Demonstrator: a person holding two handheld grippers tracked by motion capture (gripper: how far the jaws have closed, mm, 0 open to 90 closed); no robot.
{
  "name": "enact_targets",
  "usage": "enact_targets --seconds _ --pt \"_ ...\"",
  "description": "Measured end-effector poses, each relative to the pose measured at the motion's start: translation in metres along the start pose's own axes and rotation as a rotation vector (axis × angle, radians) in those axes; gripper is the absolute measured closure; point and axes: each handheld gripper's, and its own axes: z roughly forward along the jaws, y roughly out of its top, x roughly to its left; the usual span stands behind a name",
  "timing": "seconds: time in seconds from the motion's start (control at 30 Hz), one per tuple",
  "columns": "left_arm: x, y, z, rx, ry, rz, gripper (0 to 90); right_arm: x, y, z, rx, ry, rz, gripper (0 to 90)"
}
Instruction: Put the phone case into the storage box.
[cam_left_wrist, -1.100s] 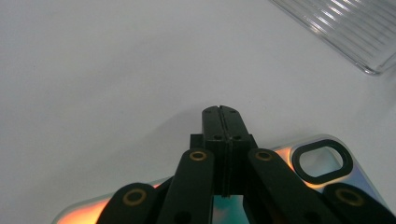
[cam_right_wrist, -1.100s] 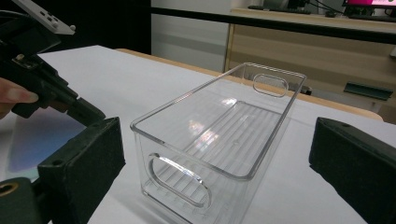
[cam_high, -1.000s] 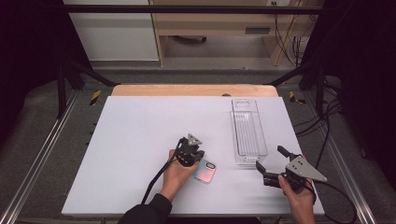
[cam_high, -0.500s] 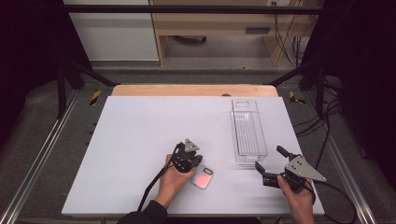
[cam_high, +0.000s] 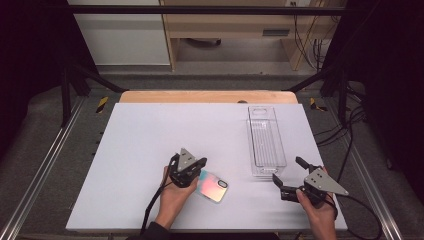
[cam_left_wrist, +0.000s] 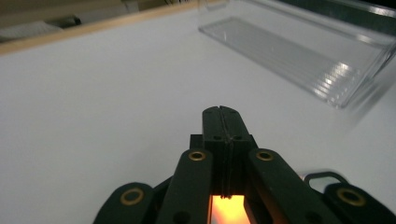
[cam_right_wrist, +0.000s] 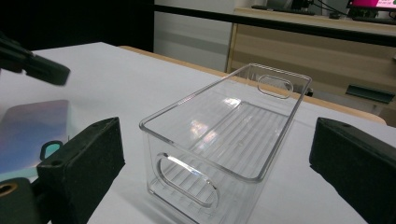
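Bright, even overhead light on the white table (cam_high: 150, 150); dark surroundings, soft blur.

Counting what I've got here: two grippers, one in each of my hands, my left gripper (cam_high: 196, 167) with jaws pressed together and my right gripper (cam_high: 288, 176) with jaws spread wide. One phone case (cam_high: 212, 184), iridescent, flat on the table. One clear plastic bin (cam_high: 266, 141), long and narrow, with two handle cutouts, one at each end. One white table (cam_high: 150, 135). Two hands of mine in frame, one per gripper.
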Motion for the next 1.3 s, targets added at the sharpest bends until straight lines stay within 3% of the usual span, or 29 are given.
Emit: enact_targets --seconds 0.17,0.23,0.33,0.47,0.67,0.73,0.83,0.97,1.3 --pt "0.011 -0.004 -0.034 -0.119 0.104 0.024 50.8 0.001 0.003 -0.002 0.004 -0.005 0.042 2.4" --pt "0.016 -0.007 -0.049 -0.148 0.121 0.018 36.4 0.002 0.007 -0.003 0.013 -0.006 0.061 2.4" --pt "0.021 -0.014 -0.069 -0.150 0.155 0.058 24.2 0.009 0.018 -0.006 0.019 0.008 0.055 2.3" --pt "0.032 -0.025 -0.092 -0.169 0.156 0.025 12.5 0.022 0.034 -0.004 0.035 0.051 0.035 2.5" --pt "0.054 -0.040 -0.104 -0.193 0.183 -0.021 8.0 0.044 0.055 0.010 0.060 0.112 -0.001 2.4" --pt "0.060 -0.041 -0.108 -0.227 0.189 -0.053 7.5 0.053 0.059 0.017 0.072 0.126 -0.018 2.6" --pt "0.066 -0.045 -0.111 -0.242 0.198 -0.078 6.2 0.066 0.065 0.029 0.083 0.173 -0.010 2.6" --pt "0.071 -0.046 -0.112 -0.251 0.211 -0.077 5.6 0.085 0.073 0.043 0.104 0.222 -0.061 2.7" --pt "0.076 -0.049 -0.108 -0.239 0.215 -0.082 4.4 0.112 0.067 0.070 0.225 0.324 -0.091 3.8"
